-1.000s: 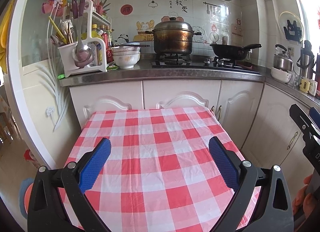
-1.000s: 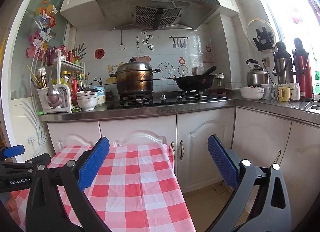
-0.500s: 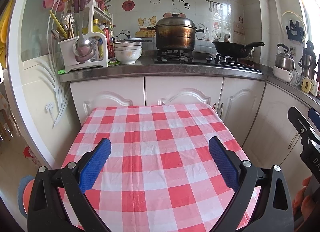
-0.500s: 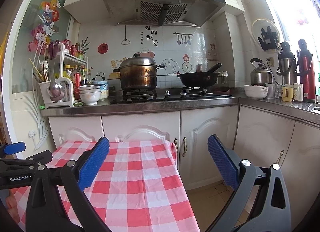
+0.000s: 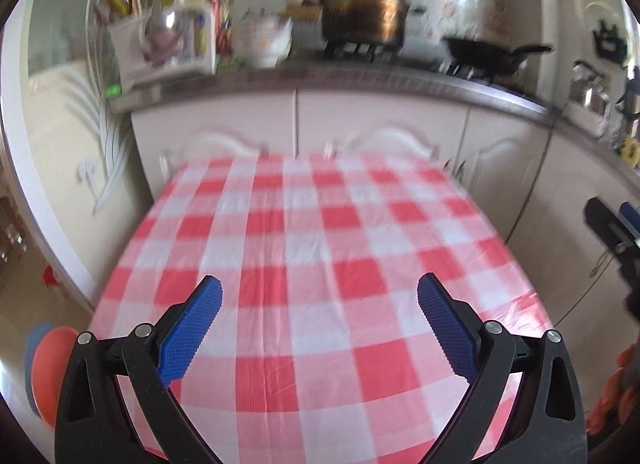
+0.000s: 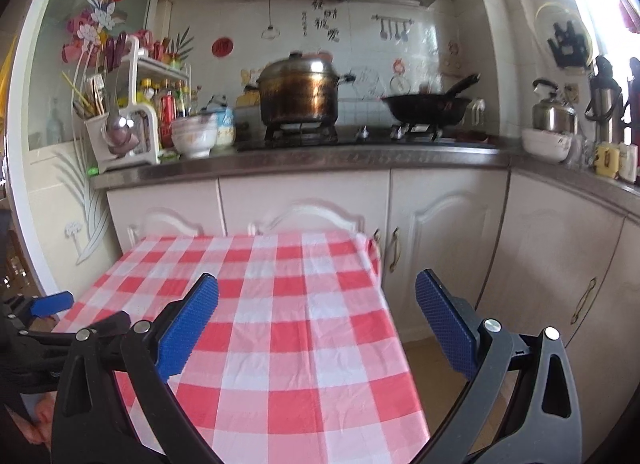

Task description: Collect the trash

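A table with a red and white checked cloth (image 5: 320, 264) stands in front of white kitchen cabinets; it also shows in the right wrist view (image 6: 288, 324). No trash shows on it in either view. My left gripper (image 5: 319, 296) is open and empty above the near part of the table. My right gripper (image 6: 317, 294) is open and empty over the table's right edge. The right gripper's tip shows at the right edge of the left wrist view (image 5: 616, 232). The left gripper's blue pad shows at the left of the right wrist view (image 6: 52, 303).
A steel counter (image 6: 320, 160) behind the table carries a large pot (image 6: 300, 92), a black wok (image 6: 428, 106), bowls (image 6: 194, 136) and a utensil rack (image 6: 124, 124). A kettle (image 6: 554, 112) and flasks stand at right. Orange round object (image 5: 46, 372) low at left.
Both cameras have tilted downward and moved nearer the table; the counter sits higher in the left view, which is now motion-blurred. Both grippers stay open.
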### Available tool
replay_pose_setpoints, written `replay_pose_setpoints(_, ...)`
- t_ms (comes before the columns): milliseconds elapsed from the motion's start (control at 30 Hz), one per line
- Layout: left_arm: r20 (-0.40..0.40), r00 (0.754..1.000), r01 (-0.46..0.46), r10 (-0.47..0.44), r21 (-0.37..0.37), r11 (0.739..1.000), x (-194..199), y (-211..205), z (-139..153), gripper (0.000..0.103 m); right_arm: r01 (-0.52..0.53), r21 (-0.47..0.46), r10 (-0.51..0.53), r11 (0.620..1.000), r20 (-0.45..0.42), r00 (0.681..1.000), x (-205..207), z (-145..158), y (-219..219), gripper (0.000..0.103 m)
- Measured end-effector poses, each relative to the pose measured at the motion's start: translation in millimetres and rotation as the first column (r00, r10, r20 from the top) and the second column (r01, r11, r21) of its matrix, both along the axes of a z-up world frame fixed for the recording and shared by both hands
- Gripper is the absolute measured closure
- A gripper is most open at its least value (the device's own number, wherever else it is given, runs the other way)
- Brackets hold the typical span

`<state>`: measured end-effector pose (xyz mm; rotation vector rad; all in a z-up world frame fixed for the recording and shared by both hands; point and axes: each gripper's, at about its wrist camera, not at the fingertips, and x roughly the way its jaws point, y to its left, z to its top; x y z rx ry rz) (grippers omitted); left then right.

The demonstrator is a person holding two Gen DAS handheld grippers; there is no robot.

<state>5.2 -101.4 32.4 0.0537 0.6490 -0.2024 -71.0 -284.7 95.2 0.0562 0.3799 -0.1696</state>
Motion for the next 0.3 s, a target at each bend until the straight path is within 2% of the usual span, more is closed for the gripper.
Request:
replay_pose_setpoints(167,-0.083,0.994,-0.071,0.075,0.061,0.996,29.9,4.6,-44.0,0.006,-0.064,0.051,0.071,0.997,-0.159,0.985,37.9,-37.2,5.5,0.004)
replay_pose_setpoints(300,-0.147,0.982,-0.106,0.116,0.071,0.992,51.9,6.8,-71.0,0.006,-0.105,0.076,0.123,0.992,-0.284,0.951,69.8,-69.9,14.0,0.004)
